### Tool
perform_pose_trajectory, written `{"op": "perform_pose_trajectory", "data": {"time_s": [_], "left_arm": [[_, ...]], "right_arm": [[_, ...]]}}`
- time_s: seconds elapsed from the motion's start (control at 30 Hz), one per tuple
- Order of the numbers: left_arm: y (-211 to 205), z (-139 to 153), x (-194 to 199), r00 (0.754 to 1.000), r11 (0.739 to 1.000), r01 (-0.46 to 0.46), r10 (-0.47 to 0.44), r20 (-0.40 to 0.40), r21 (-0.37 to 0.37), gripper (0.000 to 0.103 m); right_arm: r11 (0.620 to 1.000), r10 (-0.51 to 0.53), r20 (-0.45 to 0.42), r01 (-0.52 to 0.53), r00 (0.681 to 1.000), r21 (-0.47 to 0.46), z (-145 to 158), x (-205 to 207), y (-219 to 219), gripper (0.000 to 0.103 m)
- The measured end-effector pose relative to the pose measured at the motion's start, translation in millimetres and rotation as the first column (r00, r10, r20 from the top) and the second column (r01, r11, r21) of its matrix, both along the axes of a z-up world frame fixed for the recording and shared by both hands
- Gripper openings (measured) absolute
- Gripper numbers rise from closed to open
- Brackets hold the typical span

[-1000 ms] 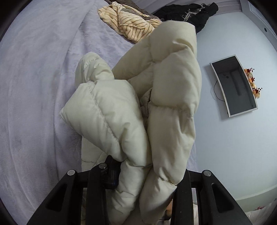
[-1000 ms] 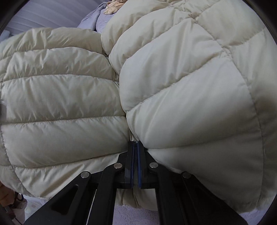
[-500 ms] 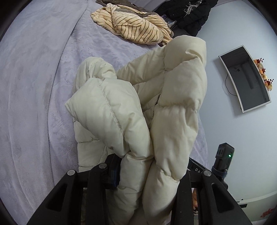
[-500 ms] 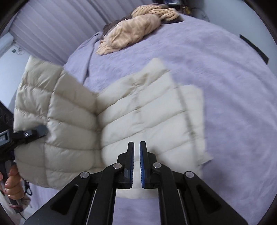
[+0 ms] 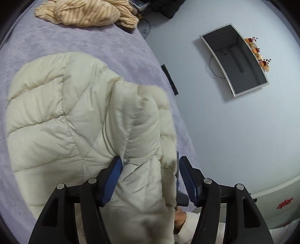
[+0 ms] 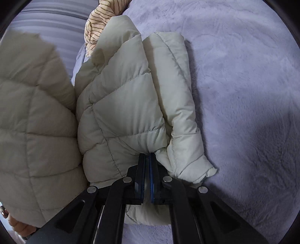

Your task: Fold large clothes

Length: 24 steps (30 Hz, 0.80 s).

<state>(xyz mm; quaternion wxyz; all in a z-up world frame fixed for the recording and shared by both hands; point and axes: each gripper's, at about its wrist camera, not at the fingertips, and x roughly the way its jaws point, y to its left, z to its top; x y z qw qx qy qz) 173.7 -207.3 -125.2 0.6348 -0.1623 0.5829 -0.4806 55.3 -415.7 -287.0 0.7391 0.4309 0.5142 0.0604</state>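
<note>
Over the lavender bed (image 5: 56, 43), right gripper (image 6: 147, 159) pinches jacket (image 6: 120, 105); left gripper (image 5: 150, 165) just widened around it.

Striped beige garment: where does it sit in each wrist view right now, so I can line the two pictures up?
Left wrist: the striped beige garment lies bunched along the top edge, left of centre, on the purple bed cover.
Right wrist: only a strip of it shows at top centre, behind the cream puffer jacket.
Shared landmark: the purple bed cover.
</note>
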Motion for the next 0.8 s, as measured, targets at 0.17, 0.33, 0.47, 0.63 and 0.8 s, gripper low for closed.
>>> {"op": "perform_pose_trajectory", "data": {"time_s": [0.17,0.33,0.47,0.63,0.8], "left_arm": [[-29.0,-32.5,2.1,0.997,0.997,0.071,-0.072,-0.035,-0.042,0.063],[-29.9,-43.9,3.7,0.995,0.994,0.088,-0.091,-0.042,-0.068,0.063],[-31.6,-50.2,5.8,0.993,0.992,0.111,-0.113,-0.023,-0.055,0.063],[-39.5,-42.9,2.6,0.993,0.993,0.117,-0.117,0.011,-0.001,0.063],[-19.6,3.5,-5.8,0.985,0.993,0.115,-0.119,0.124,0.037,0.063]], "right_arm": [[0.997,-0.005,0.016,0.004,1.0,0.076,-12.4,-7.7,-8.8,0.002],[0.986,-0.11,0.046,0.103,0.993,0.131,9.4,-33.4,-52.8,0.015],[0.964,-0.212,0.096,0.192,0.972,0.186,32.3,-49.1,-99.5,0.074],[0.946,-0.178,0.154,0.125,0.972,0.3,44.9,-16.7,-108.8,0.052],[0.981,-0.075,0.056,0.063,0.996,0.185,35.0,19.4,-90.8,0.006]]}}
